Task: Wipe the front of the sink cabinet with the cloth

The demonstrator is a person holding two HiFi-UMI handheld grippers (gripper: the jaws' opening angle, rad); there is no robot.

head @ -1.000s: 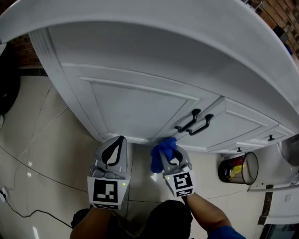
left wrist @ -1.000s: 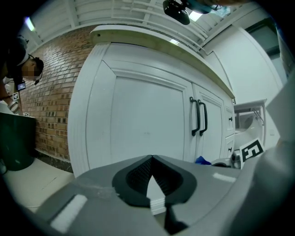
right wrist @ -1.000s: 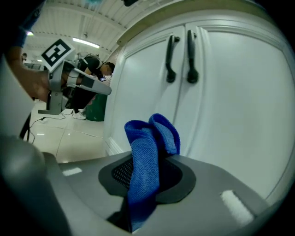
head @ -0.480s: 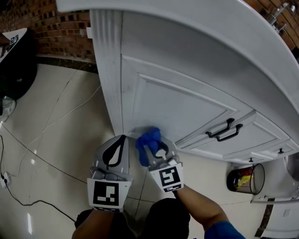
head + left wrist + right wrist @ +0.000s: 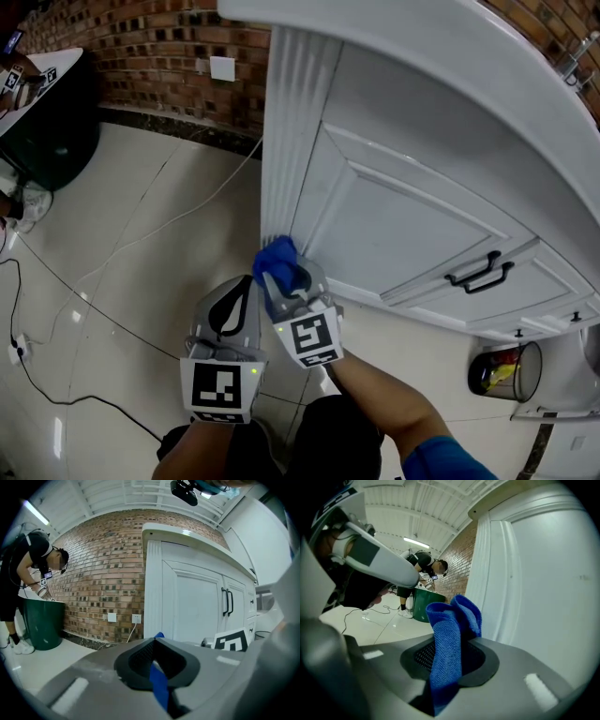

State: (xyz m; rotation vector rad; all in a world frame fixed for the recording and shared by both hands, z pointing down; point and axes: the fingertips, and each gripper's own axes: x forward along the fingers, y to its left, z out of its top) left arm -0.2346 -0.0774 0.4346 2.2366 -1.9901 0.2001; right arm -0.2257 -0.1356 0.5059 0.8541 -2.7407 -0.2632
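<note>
The white sink cabinet (image 5: 412, 225) fills the upper right of the head view, with a fluted corner post (image 5: 291, 141) at its left end. My right gripper (image 5: 284, 281) is shut on a bunched blue cloth (image 5: 277, 261), which presses against the foot of that post. In the right gripper view the cloth (image 5: 450, 634) stands up from the closed jaws (image 5: 450, 663), with the post (image 5: 487, 573) just beyond. My left gripper (image 5: 230, 314) hangs beside it on the left, shut and off the cabinet. Its own view (image 5: 157, 660) shows a thin blue strip in the jaw seam.
Black paired door handles (image 5: 483, 269) sit to the right. A clear waste bin (image 5: 506, 370) stands at the cabinet's far right. A green bin (image 5: 42, 122) and a bending person (image 5: 28, 569) are at the left by the brick wall. Cables (image 5: 141, 234) cross the tiled floor.
My right gripper has carried the cloth leftward along the cabinet's lower edge, from below the handles to the corner post. The left gripper has kept its place beside it.
</note>
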